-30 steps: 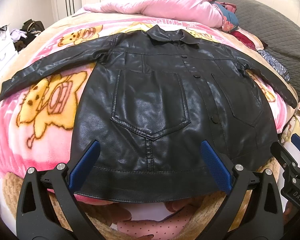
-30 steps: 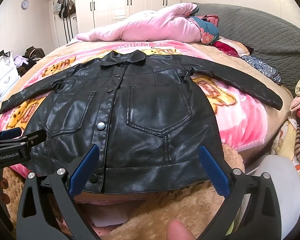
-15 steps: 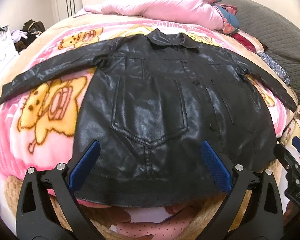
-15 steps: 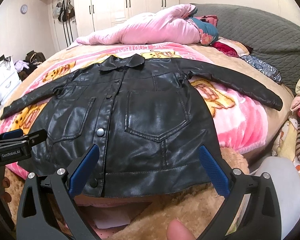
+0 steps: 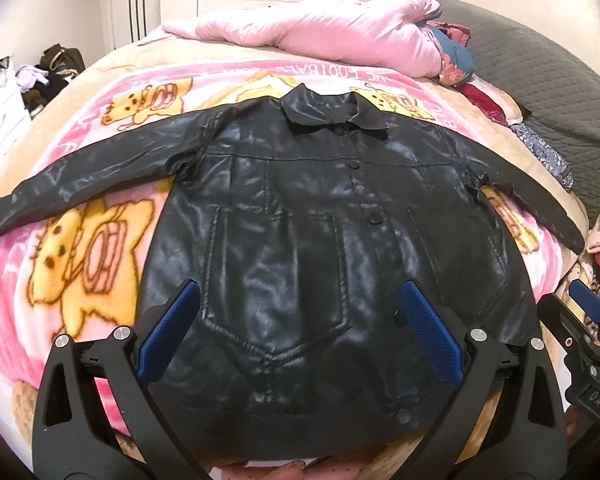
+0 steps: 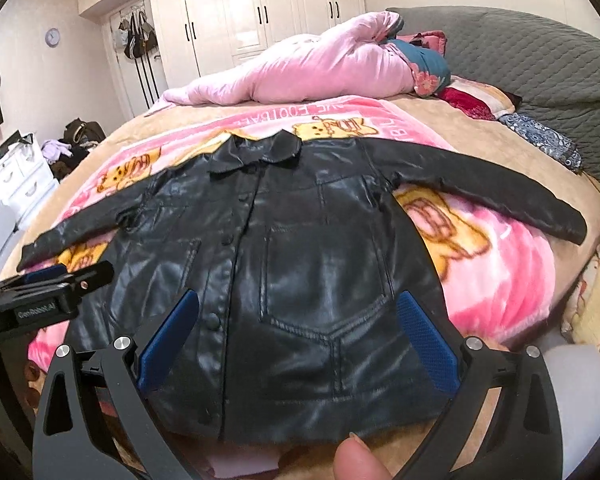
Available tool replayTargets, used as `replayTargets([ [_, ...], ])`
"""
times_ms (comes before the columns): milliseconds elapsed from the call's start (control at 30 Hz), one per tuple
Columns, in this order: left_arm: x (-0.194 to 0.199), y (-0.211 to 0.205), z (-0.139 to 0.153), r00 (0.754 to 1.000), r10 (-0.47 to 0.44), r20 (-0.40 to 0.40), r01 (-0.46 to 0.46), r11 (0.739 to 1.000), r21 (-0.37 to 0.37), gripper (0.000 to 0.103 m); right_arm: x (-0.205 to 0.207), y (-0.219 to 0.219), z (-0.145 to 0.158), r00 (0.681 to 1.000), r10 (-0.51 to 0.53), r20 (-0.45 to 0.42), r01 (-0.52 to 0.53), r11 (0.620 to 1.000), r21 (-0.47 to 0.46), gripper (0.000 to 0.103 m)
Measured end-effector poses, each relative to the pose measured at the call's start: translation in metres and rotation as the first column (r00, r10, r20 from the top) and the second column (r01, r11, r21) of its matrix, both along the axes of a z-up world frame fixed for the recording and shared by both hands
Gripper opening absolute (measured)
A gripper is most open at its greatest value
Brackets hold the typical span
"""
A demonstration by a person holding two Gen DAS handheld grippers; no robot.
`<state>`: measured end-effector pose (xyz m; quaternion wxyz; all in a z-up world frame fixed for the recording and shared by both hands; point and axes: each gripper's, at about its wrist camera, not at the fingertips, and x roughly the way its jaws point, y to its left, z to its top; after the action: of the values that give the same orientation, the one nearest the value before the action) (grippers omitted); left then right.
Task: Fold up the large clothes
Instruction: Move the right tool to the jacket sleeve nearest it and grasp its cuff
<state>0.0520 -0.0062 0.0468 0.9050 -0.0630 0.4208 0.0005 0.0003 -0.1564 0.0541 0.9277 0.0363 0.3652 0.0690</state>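
- Both wrist views have changed over the last second: the jacket's hem now sits lower between the fingers in each, and the room behind shows higher, so we read both grippers as having advanced over the hem and tilted up.
- We see the left gripper (image 5: 300,336) with its jaws spread wide and nothing between the blue pads (image 5: 168,332); it hovers above the lower left front of the jacket.
- We see the right gripper (image 6: 298,336) equally wide and holding nothing; it hovers above the lower right front, and a fingertip (image 6: 356,460) of the person shows at the bottom edge of that view.
- Each gripper appears at the edge of the other's view, so we place them side by side near the hem.
- We locate the black leather jacket (image 5: 300,240) flat on the bed, front side up, buttoned along the placket, hem nearest us and collar (image 5: 332,108) farthest.
- Its two chest pockets lie to either side of the button row.
- Both sleeves are spread outward; the left sleeve (image 5: 88,184) and the right sleeve (image 6: 484,188) each angle down toward the bed's sides.
- We note the pink cartoon blanket (image 5: 60,264) directly beneath the jacket, over a tan cover.
- Beyond the collar, a bundled pink quilt (image 6: 312,68) lies across the bed.
- To the right of it, a grey quilted bedspread (image 6: 540,56) rises.
- Farthest back, white wardrobe doors (image 6: 260,12) line the wall.
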Motion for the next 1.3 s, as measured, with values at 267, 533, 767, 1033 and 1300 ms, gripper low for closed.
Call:
replayTargets([
  [267,0.039,-0.004,0.002,1.0,-0.006,-0.019,0.006,0.999,-0.031,0.094,0.038,-0.003,0.01,1.0,-0.003,0.002,0.003,1.0,0.028,0.099],
  [533,0.072,-0.007,0.009,1.0,0.005,0.008,-0.004,0.999,-0.032,0.094,0.084,-0.014,0.012,0.997,-0.068,-0.036,0.069,0.997,0.022,0.099],
  [767,0.1,-0.012,0.017,1.0,-0.003,0.029,0.005,0.999,-0.047,0.094,0.12,-0.024,0.013,0.993,-0.104,-0.056,0.106,0.993,0.04,0.099],
  [1033,0.14,-0.024,0.024,1.0,0.004,0.021,-0.003,0.999,-0.038,0.094,0.166,-0.054,0.033,0.982,-0.183,-0.038,0.186,0.978,0.093,0.099],
  [1300,0.175,-0.046,0.027,1.0,-0.017,0.001,0.017,0.999,-0.043,0.094,0.21,-0.099,0.053,0.953,-0.301,-0.044,0.303,0.934,0.19,0.099],
])
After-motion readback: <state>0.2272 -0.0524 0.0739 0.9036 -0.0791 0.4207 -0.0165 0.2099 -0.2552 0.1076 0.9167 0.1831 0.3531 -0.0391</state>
